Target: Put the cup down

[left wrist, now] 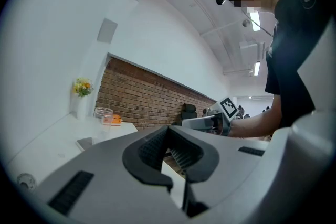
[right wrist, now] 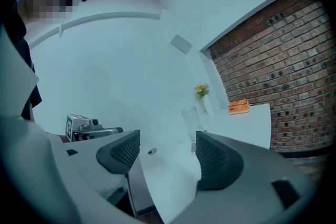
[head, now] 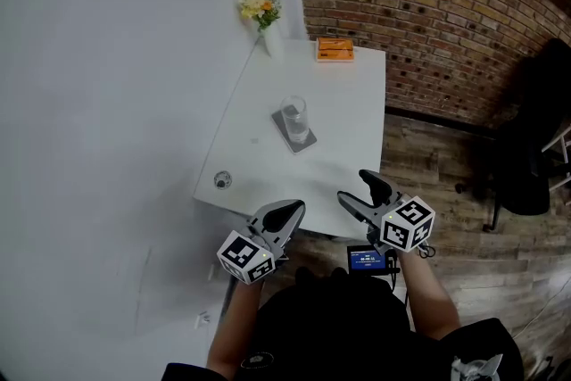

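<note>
The person point(head: 339, 326), in dark clothes, is nearest to the head camera and holds both arms forward at the near edge of the table point(head: 348, 129). The white table is the largest thing. It stands along a white wall, and there is a brick wall point(head: 428, 4) behind its far end. The cup point(head: 294, 116) stands upright near the middle of the table, on a grey mat point(head: 306, 143). It is well apart from both grippers, so the cup seems already put down.

The cup is clear, probably glass or hard plastic. It should be stiff, smooth and rather slippery. It would be light if empty, and it may tip or break if it is knocked. It cannot be told whether there is liquid inside. The safest hold is probably across the side wall, about half way up, with gentle pressure. The rim looks thin and less safe.

The right gripper point(head: 357, 187) has its jaws apart. Its own view shows only the table edge and the far cup between them, so it holds nothing and seems to touch nothing. The left gripper point(head: 293, 210) has its jaws together at the tips, with nothing caught between the pads.

The smaller things are a vase point(head: 268, 38) with flowers and an orange box point(head: 335, 49) at the far end.
</note>
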`<state>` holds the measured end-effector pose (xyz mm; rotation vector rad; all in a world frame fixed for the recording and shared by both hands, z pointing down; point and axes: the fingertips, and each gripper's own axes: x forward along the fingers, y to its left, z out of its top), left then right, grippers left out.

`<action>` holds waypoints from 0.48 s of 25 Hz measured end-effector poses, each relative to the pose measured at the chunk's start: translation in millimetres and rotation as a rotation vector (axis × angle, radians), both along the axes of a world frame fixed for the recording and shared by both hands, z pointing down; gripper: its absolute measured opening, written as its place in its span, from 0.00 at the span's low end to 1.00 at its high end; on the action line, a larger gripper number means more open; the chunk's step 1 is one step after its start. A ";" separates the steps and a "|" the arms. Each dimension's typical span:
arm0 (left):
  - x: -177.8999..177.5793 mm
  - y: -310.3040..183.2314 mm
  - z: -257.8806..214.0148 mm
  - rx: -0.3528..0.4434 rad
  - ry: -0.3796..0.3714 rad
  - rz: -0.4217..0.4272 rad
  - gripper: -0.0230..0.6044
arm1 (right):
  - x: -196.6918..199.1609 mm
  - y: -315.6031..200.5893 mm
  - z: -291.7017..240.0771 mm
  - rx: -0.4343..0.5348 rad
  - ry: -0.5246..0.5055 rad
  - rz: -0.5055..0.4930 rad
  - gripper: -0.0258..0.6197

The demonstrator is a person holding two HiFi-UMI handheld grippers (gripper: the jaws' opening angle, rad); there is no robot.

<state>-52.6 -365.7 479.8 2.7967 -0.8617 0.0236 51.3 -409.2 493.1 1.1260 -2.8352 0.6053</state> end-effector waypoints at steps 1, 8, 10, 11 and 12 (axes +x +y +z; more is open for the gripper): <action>0.2 0.0 -0.2 0.001 -0.001 0.000 0.05 | 0.7 -0.2 0.0 0.000 0.001 0.001 0.58; 0.8 -0.5 -0.1 -0.004 -0.005 0.000 0.05 | -0.3 -2.4 -1.2 0.001 0.002 -0.003 0.57; 1.1 -0.2 -0.3 -0.005 -0.008 -0.002 0.05 | -0.3 -1.9 -1.7 0.002 0.005 -0.007 0.57; 1.0 -0.2 -0.3 -0.006 -0.008 -0.003 0.05 | -0.5 -1.8 -1.5 0.002 0.006 -0.008 0.57; 0.7 -0.3 -0.1 -0.006 -0.009 -0.003 0.05 | -0.8 -1.9 -1.2 0.003 0.008 -0.009 0.57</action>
